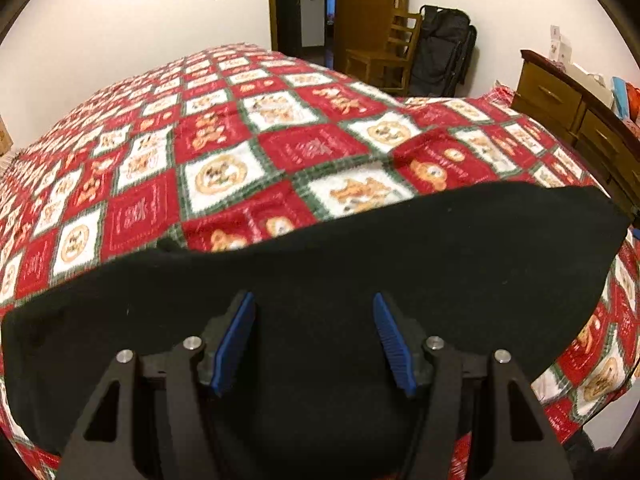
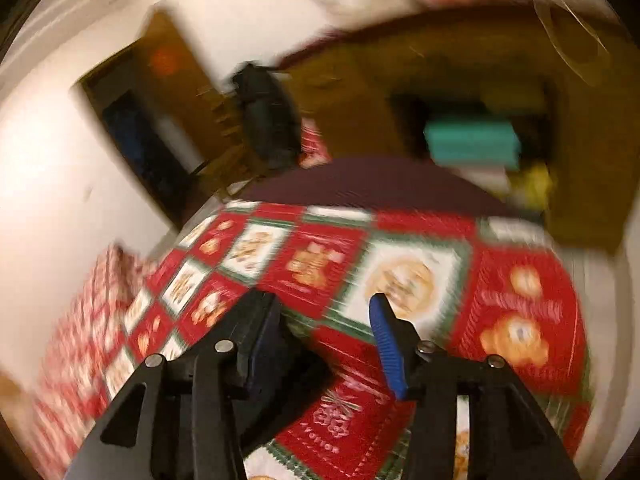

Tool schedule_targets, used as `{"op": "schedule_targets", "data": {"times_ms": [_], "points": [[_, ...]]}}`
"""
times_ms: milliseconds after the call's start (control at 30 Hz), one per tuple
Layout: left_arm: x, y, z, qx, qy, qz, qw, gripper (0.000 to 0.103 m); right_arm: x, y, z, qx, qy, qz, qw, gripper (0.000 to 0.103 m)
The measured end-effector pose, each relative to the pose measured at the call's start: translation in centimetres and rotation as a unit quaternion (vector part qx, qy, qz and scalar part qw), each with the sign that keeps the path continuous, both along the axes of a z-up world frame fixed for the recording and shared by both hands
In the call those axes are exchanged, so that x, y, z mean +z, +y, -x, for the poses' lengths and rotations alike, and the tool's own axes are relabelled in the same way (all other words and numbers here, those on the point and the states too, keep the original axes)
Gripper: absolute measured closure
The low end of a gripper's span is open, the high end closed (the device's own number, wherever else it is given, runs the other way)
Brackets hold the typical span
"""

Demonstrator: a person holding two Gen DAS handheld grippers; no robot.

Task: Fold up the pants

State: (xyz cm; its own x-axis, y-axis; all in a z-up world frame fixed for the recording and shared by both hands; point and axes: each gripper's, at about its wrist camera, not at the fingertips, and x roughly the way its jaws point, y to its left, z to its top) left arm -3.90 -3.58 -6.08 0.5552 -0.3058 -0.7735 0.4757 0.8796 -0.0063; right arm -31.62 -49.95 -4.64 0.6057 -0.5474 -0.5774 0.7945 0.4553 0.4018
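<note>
**Black pants flat on the bed, both grippers wide and empty**

The black pants (image 1: 320, 264) lie spread across the near edge of the bed, on top of the red, white and green teddy-bear blanket (image 1: 224, 152). The left gripper (image 1: 314, 340) hangs right over the dark cloth, its blue pads (image 1: 234, 344) set well apart with nothing pinched between them. Over on the other side, the right gripper (image 2: 320, 344) is likewise spread, hovering above bare blanket (image 2: 400, 272), and no black fabric sits between its fingers.

By my read, this is a moment between grasps: the garment looks laid in a broad, smooth band, so a fold may already be in, or the first one is about to start. The next move calls for each gripper to find an edge or corner of the pants, close on it, and carry it over in step so the layers land square.

Now the trouble spots. The left view shows the pants only as a featureless black shape; waistband, legs and any fold line are impossible to pick out, and the near part is covered by the gripper body. The right view is heavily blurred. The wooden dresser (image 2: 460, 92) and doorway (image 2: 136, 136) smear, and whether the dark patch under the left finger is pants or shadow, I cannot tell.
</note>
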Motion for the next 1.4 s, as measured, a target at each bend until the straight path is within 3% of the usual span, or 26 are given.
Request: {"op": "schedule_targets", "data": {"times_ms": [33, 133, 233, 333, 433, 567, 600, 667, 733, 967, 1167, 1333, 1400], "points": [[0.3, -0.4, 0.1, -0.006, -0.004, 0.002, 1.0, 0.039, 0.5, 0.5, -1.3, 0.034, 0.015, 0.016, 0.999, 0.071], [1.2, -2.0, 0.3, -0.031, -0.017, 0.008, 0.9993, 0.039, 0.6, 1.4, -5.9, 0.13, 0.036, 0.018, 0.991, 0.073], [1.7, -4.4, 0.6, -0.055, -0.026, 0.012, 0.9981, 0.039, -1.0, 0.5, -9.3, 0.158, 0.039, -0.016, 0.987, 0.073], [1.2, -6.9, 0.6, -0.071, -0.013, 0.001, 0.9974, 0.039, -3.3, -0.6, -11.1, 0.137, 0.081, -0.048, 0.986, 0.075], [0.2, -8.7, 0.6, -0.075, 0.001, -0.022, 0.9969, 0.039, -3.7, -0.7, -11.5, 0.133, 0.092, -0.03, 0.986, 0.075], [-0.3, -9.8, 0.6, -0.067, 0.005, -0.04, 0.9969, 0.039, -2.7, 0.2, -9.5, 0.108, 0.07, -0.044, 0.991, 0.071], [-0.3, -10.0, 0.5, -0.065, 0.005, -0.043, 0.9969, 0.039, -2.3, 0.6, -8.8, 0.099, 0.058, -0.046, 0.992, 0.067], [-0.1, -10.1, 0.6, -0.063, 0.002, -0.045, 0.997, 0.037, -1.7, 1.8, -5.9, 0.065, 0.019, -0.046, 0.997, 0.038], [0.0, -10.1, 0.7, -0.06, -0.005, -0.048, 0.997, 0.034, -1.3, 2.9, -3.5, 0.035, -0.014, -0.048, 0.998, 0.032], [0.0, -9.9, 0.5, -0.052, 0.002, -0.043, 0.9977, 0.029, -4.4, 3.4, -1.8, 0.02, -0.015, -0.115, 0.993, 0.032], [1.0, -8.4, 0.7, -0.043, 0.006, -0.018, 0.9989, 0.019, -4.5, 2.1, -4.4, 0.025, -0.015, -0.103, 0.994, 0.032], [1.3, -8.2, 0.6, -0.03, 0.009, -0.013, 0.9994, 0.019, -4.6, 1.6, -5.1, -0.009, -0.026, -0.098, 0.995, 0.033], [1.3, -8.1, 0.5, -0.03, 0.01, -0.014, 0.9994, 0.019, -4.8, 1.6, -5.0, -0.02, -0.044, -0.11, 0.993, 0.048]]}}
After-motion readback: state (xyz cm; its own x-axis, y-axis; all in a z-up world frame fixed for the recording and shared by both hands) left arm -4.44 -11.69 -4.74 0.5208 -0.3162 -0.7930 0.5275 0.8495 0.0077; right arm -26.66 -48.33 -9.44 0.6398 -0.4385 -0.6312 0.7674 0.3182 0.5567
